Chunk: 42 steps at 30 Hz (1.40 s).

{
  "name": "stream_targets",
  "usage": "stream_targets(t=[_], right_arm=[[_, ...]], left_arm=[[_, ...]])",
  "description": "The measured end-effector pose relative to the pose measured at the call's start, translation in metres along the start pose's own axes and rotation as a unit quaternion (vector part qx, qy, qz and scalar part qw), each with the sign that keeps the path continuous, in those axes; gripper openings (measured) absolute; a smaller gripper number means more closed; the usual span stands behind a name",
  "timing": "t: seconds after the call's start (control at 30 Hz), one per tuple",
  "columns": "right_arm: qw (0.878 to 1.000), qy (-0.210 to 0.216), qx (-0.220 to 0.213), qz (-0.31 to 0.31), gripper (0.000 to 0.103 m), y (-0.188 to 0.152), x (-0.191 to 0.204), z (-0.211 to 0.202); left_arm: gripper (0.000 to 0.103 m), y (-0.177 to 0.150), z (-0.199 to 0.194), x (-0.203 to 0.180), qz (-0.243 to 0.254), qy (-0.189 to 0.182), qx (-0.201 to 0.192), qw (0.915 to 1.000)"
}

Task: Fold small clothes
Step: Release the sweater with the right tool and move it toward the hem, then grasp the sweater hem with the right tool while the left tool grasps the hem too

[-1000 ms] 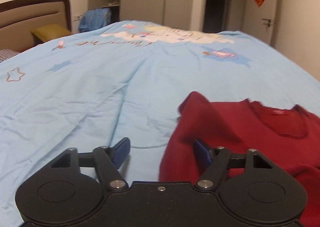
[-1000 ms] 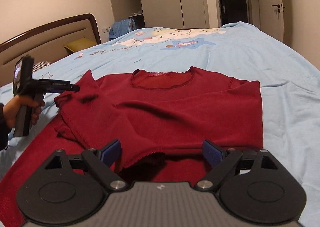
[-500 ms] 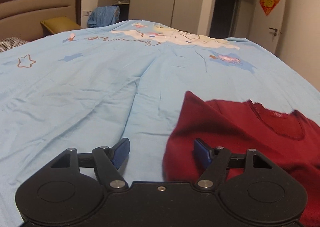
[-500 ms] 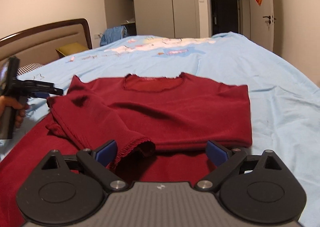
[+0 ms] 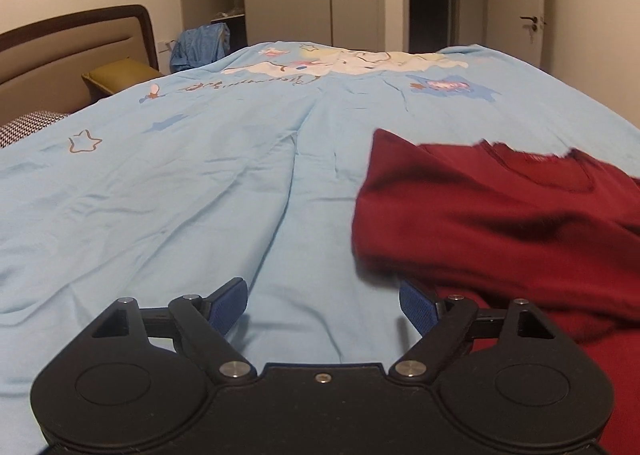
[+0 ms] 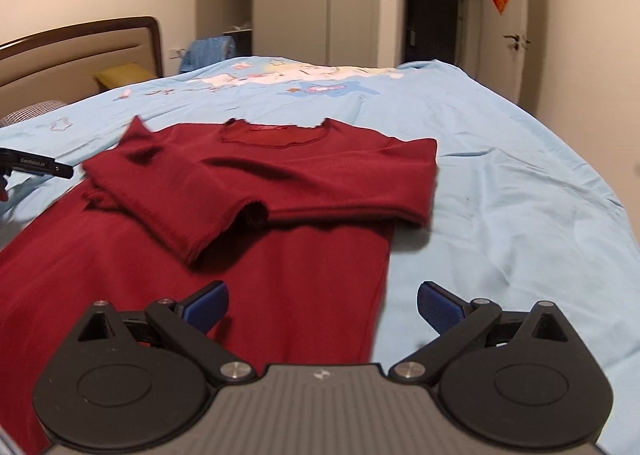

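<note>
The red sweater (image 6: 248, 223) lies on the bed (image 6: 500, 183), sleeves folded across. Both grippers, left (image 5: 322, 303) and right (image 6: 322, 305), have wide, empty jaws; a careless pull could undo the loose sleeves.

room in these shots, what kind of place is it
Most likely a home bedroom. A red top lies on a bed with a light blue cartoon-print cover and a padded headboard; tall wardrobe doors and a room door stand behind.
</note>
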State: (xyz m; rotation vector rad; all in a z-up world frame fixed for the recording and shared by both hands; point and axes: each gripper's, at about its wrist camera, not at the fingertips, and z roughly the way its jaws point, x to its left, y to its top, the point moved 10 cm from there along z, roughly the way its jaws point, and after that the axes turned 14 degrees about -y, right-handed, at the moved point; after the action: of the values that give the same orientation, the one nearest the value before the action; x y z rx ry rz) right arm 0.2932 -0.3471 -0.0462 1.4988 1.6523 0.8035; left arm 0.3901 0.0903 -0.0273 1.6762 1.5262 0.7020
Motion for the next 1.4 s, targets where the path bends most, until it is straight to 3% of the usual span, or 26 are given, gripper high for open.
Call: stream_targets(t=[0.1,0.2,0.53,0.8,0.97,1.03,1.27,1.4], right_arm=[[0.999,0.016,-0.023,-0.031,0.103,-0.008,0.003,-0.024],[0.996,0.034,-0.045,-0.074,0.103,-0.016,0.010,-0.048],[0.968,0.056,-0.072,-0.235,0.103,-0.069,0.031,-0.114],[0.927,0.006,-0.082,-0.367,0.103,-0.118,0.037,-0.133],[0.914,-0.036,-0.125,-0.385,0.101,-0.120,0.044,-0.133],[0.911,-0.038,-0.136,-0.387,0.092,-0.119,0.048,-0.134],[0.911,0.011,-0.145,-0.387,0.023,-0.115,0.056,-0.143],[0.930,0.033,-0.136,-0.341,0.015,-0.096,0.056,-0.147]], left_arm=[[0.090,-0.015,-0.031,-0.018,0.013,-0.025,-0.010,0.9996],[0.102,-0.029,-0.063,-0.042,0.026,-0.044,-0.025,0.9984],[0.102,-0.087,-0.121,-0.129,0.088,-0.136,-0.026,0.9865],[0.102,-0.117,-0.133,-0.168,0.119,-0.173,-0.012,0.9776],[0.102,-0.126,-0.139,-0.178,0.126,-0.186,-0.006,0.9744],[0.102,-0.129,-0.142,-0.183,0.132,-0.193,-0.005,0.9722],[0.102,-0.145,-0.152,-0.205,0.163,-0.230,-0.005,0.9593],[0.102,-0.158,-0.155,-0.225,0.187,-0.252,0.000,0.9495]])
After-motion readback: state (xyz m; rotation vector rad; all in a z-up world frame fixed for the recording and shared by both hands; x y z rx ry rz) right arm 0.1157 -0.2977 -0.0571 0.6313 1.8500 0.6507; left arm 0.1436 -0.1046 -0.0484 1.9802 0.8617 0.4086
